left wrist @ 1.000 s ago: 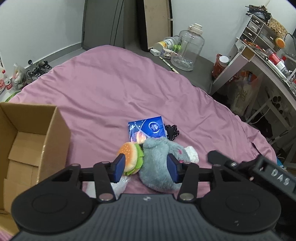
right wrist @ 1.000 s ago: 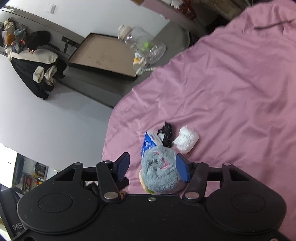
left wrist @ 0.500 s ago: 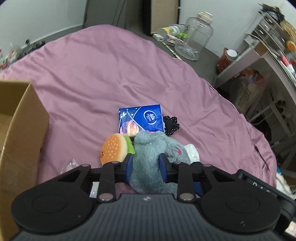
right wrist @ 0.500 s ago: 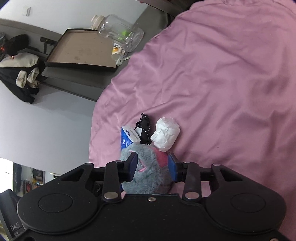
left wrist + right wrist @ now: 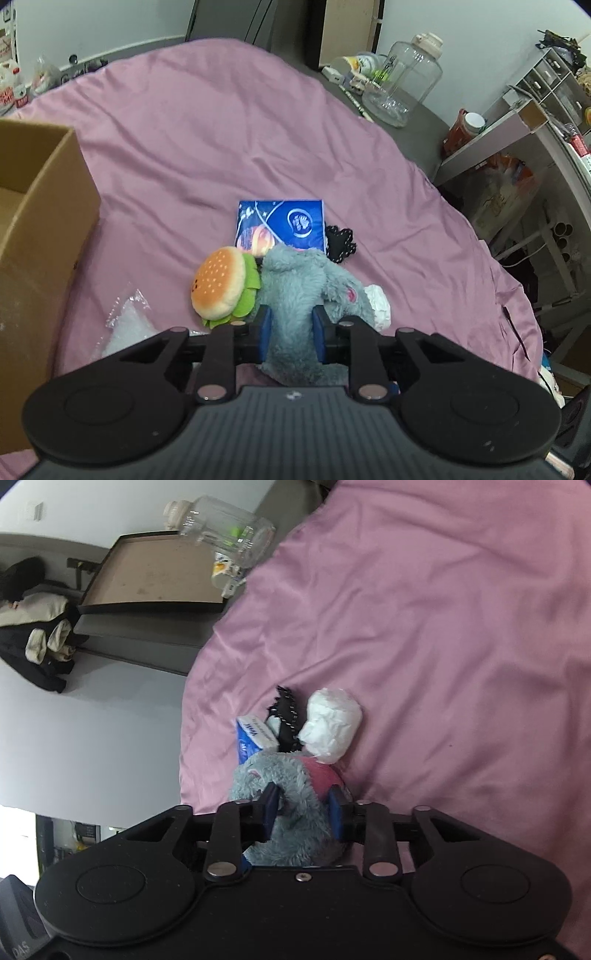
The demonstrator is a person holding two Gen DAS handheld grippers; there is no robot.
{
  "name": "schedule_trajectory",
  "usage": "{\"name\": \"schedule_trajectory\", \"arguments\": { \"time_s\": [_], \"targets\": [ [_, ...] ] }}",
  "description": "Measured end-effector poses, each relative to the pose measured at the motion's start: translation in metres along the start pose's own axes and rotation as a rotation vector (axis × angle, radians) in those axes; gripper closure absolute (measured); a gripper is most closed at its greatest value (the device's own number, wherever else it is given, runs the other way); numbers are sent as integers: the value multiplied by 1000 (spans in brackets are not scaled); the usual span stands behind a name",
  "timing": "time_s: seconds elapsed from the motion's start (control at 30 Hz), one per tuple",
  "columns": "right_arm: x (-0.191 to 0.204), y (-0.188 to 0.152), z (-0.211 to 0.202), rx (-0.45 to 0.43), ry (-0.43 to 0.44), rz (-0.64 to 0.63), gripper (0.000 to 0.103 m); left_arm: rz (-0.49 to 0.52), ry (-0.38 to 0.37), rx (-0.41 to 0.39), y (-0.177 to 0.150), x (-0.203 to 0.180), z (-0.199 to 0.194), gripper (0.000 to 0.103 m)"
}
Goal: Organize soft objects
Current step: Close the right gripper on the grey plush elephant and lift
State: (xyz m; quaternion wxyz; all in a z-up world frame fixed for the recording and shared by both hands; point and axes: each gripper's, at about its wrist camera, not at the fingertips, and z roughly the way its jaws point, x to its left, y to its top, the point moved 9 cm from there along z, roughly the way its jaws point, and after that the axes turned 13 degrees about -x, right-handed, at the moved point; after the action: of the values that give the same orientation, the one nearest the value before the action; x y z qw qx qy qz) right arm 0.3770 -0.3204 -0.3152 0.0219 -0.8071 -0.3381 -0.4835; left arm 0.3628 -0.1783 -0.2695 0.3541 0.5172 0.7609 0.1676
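— So, what is held by the tongs?
— The gray plush toy [image 5: 295,295] on the pink bed [image 5: 184,147] is squeezed by both, left gripper [image 5: 291,332] and right gripper [image 5: 303,808] (burger toy [image 5: 221,288] beside it).

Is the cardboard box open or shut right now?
Open: the cardboard box shows its top rim and inner wall beside the left gripper.

The cardboard box [image 5: 40,206] is cut off by the left edge. The gray plush [image 5: 295,295] hides the tissue pack's [image 5: 284,225] near edge and much of the white wad [image 5: 378,304]. Shelf clutter [image 5: 554,85] is too small to make out.
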Motion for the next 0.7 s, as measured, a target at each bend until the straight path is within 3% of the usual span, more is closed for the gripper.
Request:
{"name": "schedule_trajectory", "arguments": {
  "time_s": [0.4, 0.7],
  "targets": [
    [30, 3, -37, -78, 17, -34, 81, 42, -76, -3, 17, -12, -40, 83],
    [48, -15, -76, -129, 18, -108, 82, 95, -145, -1, 18, -9, -79, 83]
  ]
}}
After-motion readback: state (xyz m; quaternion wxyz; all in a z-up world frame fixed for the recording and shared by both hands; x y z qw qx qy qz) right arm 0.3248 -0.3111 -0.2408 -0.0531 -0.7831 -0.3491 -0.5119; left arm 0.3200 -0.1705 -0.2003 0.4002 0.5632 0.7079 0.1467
